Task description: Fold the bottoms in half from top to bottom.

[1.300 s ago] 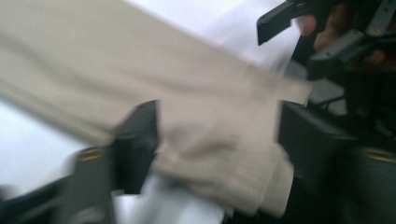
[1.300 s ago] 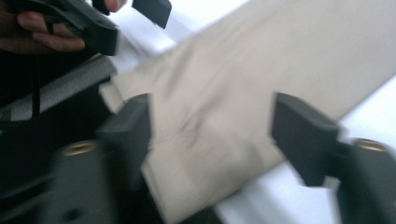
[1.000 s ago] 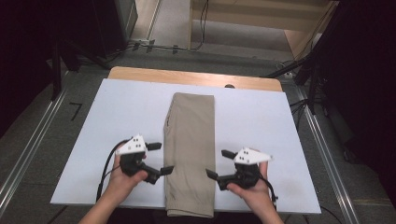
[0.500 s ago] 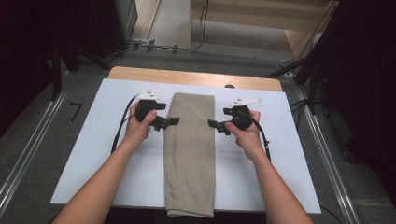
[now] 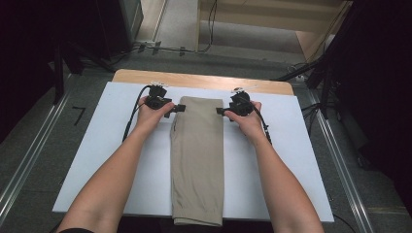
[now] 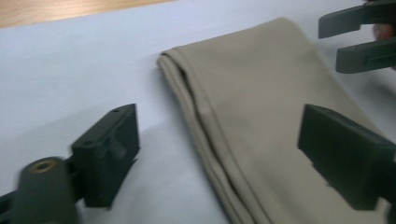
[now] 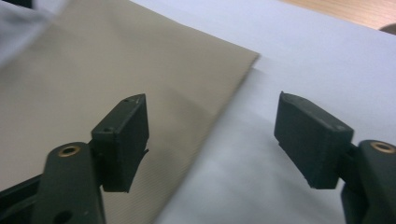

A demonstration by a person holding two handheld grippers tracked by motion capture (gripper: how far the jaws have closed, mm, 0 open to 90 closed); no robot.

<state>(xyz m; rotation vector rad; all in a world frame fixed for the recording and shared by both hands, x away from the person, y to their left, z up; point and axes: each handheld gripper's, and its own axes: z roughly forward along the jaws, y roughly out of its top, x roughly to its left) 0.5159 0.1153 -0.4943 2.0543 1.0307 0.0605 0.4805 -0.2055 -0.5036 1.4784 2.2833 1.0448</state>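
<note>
Both hands have slid up to the far end of the folded khaki cloth [image 5: 197, 155] lying lengthwise on the white board [image 5: 97, 145]. The left gripper [image 5: 177, 108] and right gripper [image 5: 219, 111] have just been closing, jaws still wide, gripping nothing. It looks soft and floppy; best pinched at the far corners.

left gripper [image 5: 179, 108]: jaws apart, just been closing | right gripper [image 5: 219, 111]: jaws apart, just been closing | forearms outstretched

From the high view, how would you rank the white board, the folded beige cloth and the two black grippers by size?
1. white board
2. folded beige cloth
3. left gripper and right gripper, which look alike in size.
</note>
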